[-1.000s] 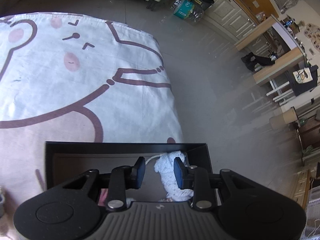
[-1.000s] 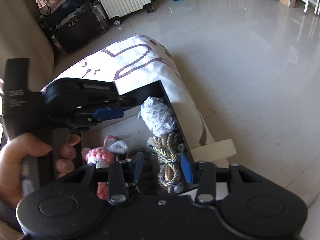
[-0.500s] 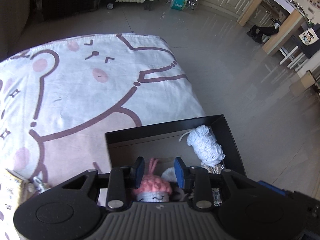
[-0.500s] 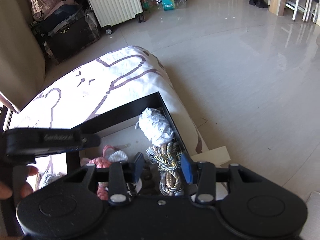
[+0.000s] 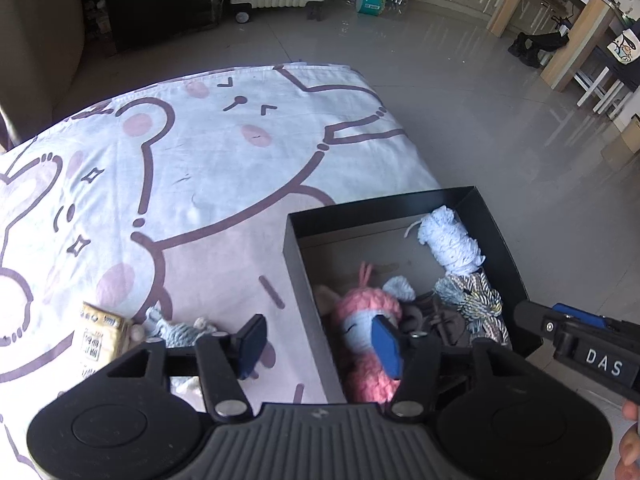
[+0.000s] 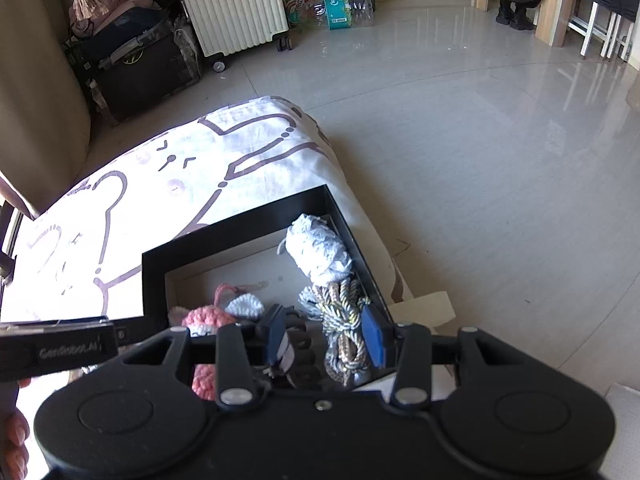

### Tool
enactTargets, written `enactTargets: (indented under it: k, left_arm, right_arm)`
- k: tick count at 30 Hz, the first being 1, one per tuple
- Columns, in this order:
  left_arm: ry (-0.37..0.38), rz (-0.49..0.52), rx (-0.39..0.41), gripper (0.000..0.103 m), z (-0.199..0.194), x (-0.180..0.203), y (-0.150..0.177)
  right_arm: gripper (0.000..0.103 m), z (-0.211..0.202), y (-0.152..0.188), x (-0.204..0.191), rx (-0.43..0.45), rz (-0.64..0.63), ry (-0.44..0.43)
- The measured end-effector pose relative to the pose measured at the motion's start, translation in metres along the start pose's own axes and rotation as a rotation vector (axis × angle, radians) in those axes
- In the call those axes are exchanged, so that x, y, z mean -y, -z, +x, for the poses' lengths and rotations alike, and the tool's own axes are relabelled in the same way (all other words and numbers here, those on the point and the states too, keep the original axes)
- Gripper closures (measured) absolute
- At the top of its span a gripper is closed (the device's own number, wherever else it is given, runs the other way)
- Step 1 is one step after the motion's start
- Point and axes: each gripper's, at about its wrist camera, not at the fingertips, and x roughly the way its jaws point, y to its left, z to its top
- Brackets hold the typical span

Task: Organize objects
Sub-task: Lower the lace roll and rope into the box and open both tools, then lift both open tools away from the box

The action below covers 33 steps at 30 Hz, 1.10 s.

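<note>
Left gripper [image 5: 320, 346]: your fingers have just been opening and stand apart, nothing pinched; they straddle the box's left wall.
Right gripper [image 6: 326, 338]: your fingers stand a little apart over the box; grip on anything cannot be told.
Black box [image 5: 298, 264]: lower right of the left view, on the bed sheet [image 5: 200, 168]; near end hidden by your gripper.
Pink knitted toy [image 5: 366, 320]: inside, partly behind a finger.
Pale yarn ball [image 5: 450, 240]: box's far right corner.
Twisted cord bundle [image 6: 342, 320]: just below it.
Small carton [image 5: 100, 338]: lower left, print unreadable.
Grey-blue knit piece [image 5: 176, 328]: beside it, mostly hidden.
</note>
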Motion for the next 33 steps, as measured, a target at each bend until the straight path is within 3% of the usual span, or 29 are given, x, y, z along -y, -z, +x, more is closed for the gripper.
enactTargets:
  k: [5,12,24,33]
  left_arm:
    - [0.001,0.000,0.014,0.022,-0.015,-0.003,0.011]
    - [0.001,-0.012,0.040,0.007,-0.030,-0.010,0.016]
    - [-0.038,0.002,0.042,0.000,-0.030,-0.025,0.025]
    - [-0.032,0.032,0.036,0.000,-0.028,-0.019,0.026]
  right_arm:
    - [0.056,-0.009,0.008,-0.004,-0.005,-0.013,0.023]
    - [0.039,-0.029,0.014,-0.005,0.021,-0.039,0.071]
    - [0.002,-0.038,0.027,0.002,0.061,-0.082,0.139]
    - [0.000,-0.035,0.032,0.008,0.056,-0.092,0.166]
